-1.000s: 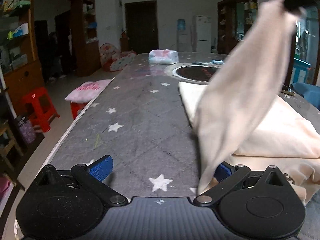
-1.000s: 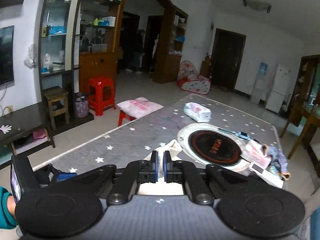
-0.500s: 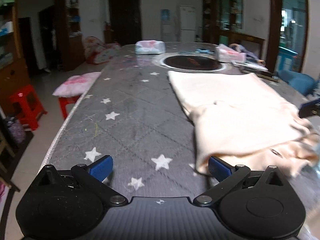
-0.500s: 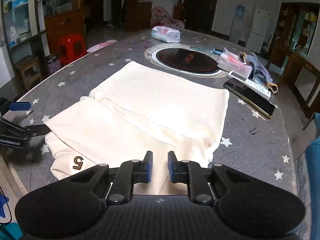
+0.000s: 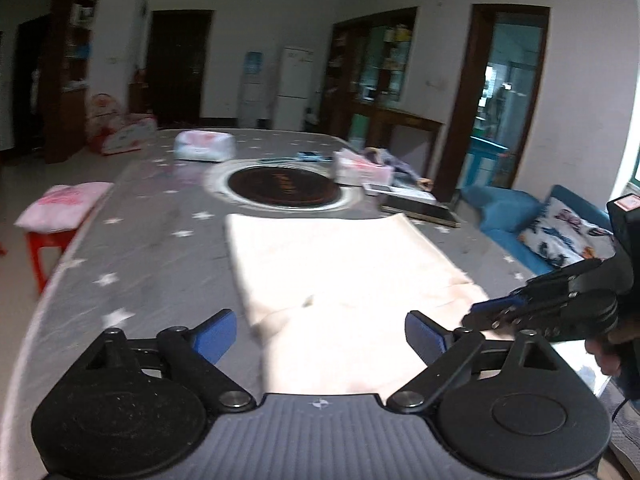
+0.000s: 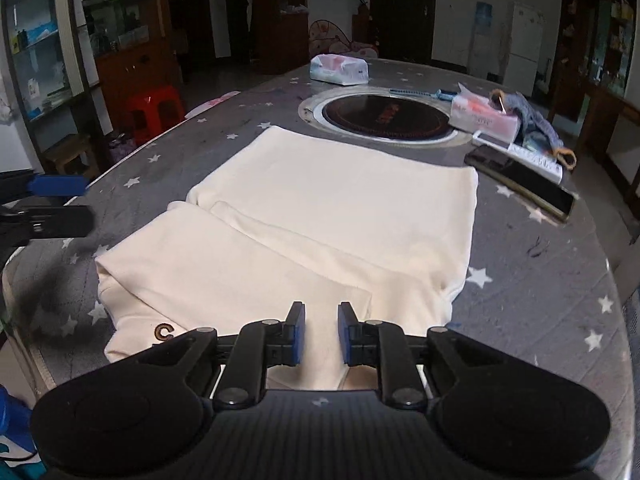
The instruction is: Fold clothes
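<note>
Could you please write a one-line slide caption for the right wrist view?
Open right gripper hovers over the partly folded cream garment on the star-patterned table.

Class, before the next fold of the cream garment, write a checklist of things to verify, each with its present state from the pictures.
1. Garment lies flat on the table: ok.
2. Folded flap rests on the garment, not hanging: ok.
3. Right tool is open and holds nothing: ok.
4. Left tool is open wide, with no cloth pinched: ok.
5. Phone lies clear of the garment's far corner: ok, though close.
6. Near hem under the right tool is smooth: cannot tell, hidden by the tool.
</note>
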A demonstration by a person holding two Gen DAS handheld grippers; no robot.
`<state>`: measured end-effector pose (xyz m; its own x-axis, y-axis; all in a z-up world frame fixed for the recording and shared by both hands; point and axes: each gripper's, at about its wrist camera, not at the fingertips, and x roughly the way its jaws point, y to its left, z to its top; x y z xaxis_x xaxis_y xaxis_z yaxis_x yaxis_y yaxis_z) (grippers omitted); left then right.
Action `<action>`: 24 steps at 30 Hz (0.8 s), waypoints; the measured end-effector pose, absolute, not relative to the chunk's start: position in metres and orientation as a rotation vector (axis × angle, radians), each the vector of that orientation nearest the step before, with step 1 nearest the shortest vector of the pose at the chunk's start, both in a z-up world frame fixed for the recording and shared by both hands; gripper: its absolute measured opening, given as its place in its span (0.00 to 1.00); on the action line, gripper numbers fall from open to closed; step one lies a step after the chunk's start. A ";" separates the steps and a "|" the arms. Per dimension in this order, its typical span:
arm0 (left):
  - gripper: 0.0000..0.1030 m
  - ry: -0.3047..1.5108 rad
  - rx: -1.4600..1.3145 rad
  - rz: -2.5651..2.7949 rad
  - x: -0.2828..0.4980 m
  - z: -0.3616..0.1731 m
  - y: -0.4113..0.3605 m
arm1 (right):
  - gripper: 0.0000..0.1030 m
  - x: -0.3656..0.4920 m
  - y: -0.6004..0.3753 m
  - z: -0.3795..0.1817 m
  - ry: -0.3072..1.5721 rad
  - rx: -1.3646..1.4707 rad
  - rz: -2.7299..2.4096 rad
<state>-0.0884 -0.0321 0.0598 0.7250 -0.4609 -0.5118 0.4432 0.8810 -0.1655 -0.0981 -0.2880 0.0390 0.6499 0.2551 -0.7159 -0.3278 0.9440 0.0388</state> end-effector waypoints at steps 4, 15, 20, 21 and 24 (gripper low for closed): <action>0.83 0.631 -0.086 -0.568 -0.061 0.046 -0.050 | 0.17 -0.096 -0.292 0.039 0.784 -0.085 0.331; 0.69 0.707 -0.036 -0.483 -0.043 0.020 -0.050 | 0.17 -0.076 -0.300 0.031 0.780 -0.055 0.319; 0.71 0.715 -0.002 -0.428 -0.041 0.015 -0.050 | 0.17 -0.070 -0.296 0.025 0.795 -0.088 0.317; 0.71 0.723 -0.003 -0.409 -0.041 0.015 -0.048 | 0.17 -0.069 -0.296 0.024 0.791 -0.104 0.314; 0.71 0.710 -0.018 -0.411 -0.046 0.022 -0.037 | 0.18 -0.073 -0.298 0.032 0.773 -0.105 0.304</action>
<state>-0.0456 -0.0371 0.0217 0.6823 -0.3720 -0.6293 0.3601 0.9202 -0.1535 -0.0734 -0.2980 0.0322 0.6747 0.2313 -0.7010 -0.3080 0.9512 0.0174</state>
